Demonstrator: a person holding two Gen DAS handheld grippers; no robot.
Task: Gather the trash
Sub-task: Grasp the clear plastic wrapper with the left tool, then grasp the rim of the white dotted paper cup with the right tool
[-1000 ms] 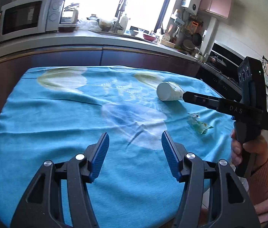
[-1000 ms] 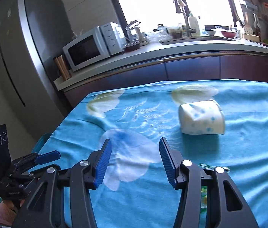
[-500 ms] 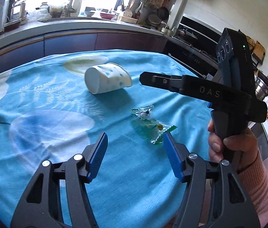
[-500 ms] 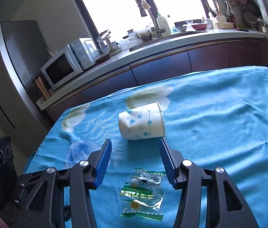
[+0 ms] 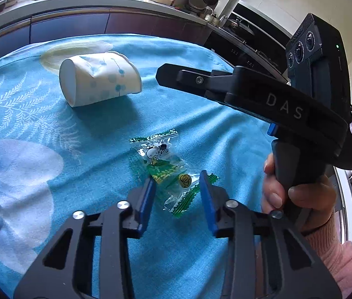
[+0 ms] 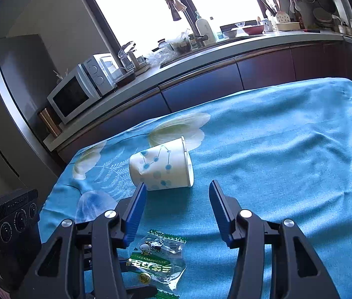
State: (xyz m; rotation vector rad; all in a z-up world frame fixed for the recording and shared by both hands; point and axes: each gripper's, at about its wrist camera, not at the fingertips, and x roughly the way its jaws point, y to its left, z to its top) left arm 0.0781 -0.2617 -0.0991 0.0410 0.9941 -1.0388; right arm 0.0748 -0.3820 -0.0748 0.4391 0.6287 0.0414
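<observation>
A clear and green snack wrapper (image 5: 162, 165) lies flat on the blue tablecloth; it also shows in the right wrist view (image 6: 154, 259). A white paper cup with blue dots (image 5: 100, 84) lies on its side farther back, and shows in the right wrist view (image 6: 162, 167). My left gripper (image 5: 177, 189) is open, its fingers on either side of the wrapper's near end, just above the cloth. My right gripper (image 6: 177, 195) is open and empty, just short of the cup and above the wrapper; it shows from the side in the left wrist view (image 5: 225, 87).
The blue flowered tablecloth (image 6: 288, 154) covers the table. Behind it runs a kitchen counter (image 6: 225, 52) with a microwave (image 6: 81, 92), a sink tap and dishes. A fridge (image 6: 4, 99) stands at the left. A stove (image 5: 240, 37) is at the right.
My left gripper has moved forward and down, and its fingers now straddle the wrapper. My right gripper has drawn closer to the cup.
</observation>
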